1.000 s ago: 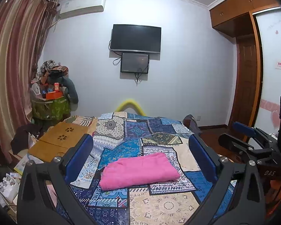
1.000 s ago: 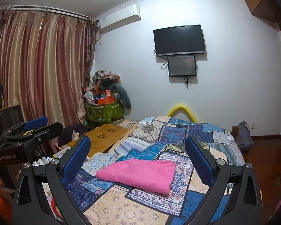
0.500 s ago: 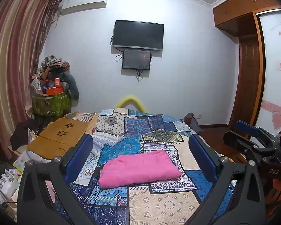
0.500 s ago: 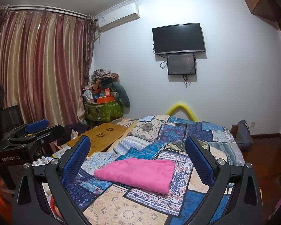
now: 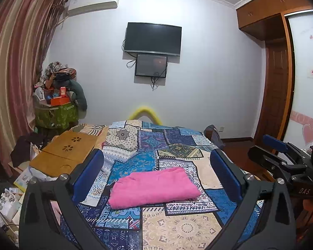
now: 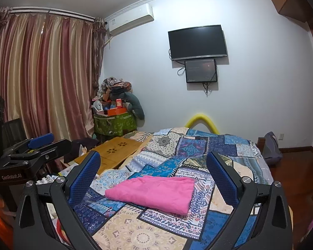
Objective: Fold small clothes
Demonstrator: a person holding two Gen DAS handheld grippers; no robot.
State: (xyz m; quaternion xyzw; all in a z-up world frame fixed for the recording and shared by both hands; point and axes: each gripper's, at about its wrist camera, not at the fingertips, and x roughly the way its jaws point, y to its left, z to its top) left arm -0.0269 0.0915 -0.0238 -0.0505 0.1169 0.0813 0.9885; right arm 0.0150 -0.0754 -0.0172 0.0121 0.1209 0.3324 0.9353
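- Two claws hanging wide open, both empty: left claw [image 5: 156,173], right claw [image 6: 153,174].
- Pink cloth [image 5: 154,187] lying on the bed [image 5: 177,229], ahead of & below both claws, not touching either.
- Long axis running left-right across both views; neither claw looking clearly nearer.
- Cloth is looking already folded: neat flat rectangle, soft rounded edges. Prob. done, or one more fold remaining.

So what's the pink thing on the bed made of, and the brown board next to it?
The pink garment looks like soft, matte, fuzzy cloth, maybe fleece or knit: its folded edges are rounded and its surface shows fine wrinkles. The brown board looks like smooth wood or bamboo: it is flat and stiff, with flower-shaped cutouts. The exact fibre or wood cannot be told.
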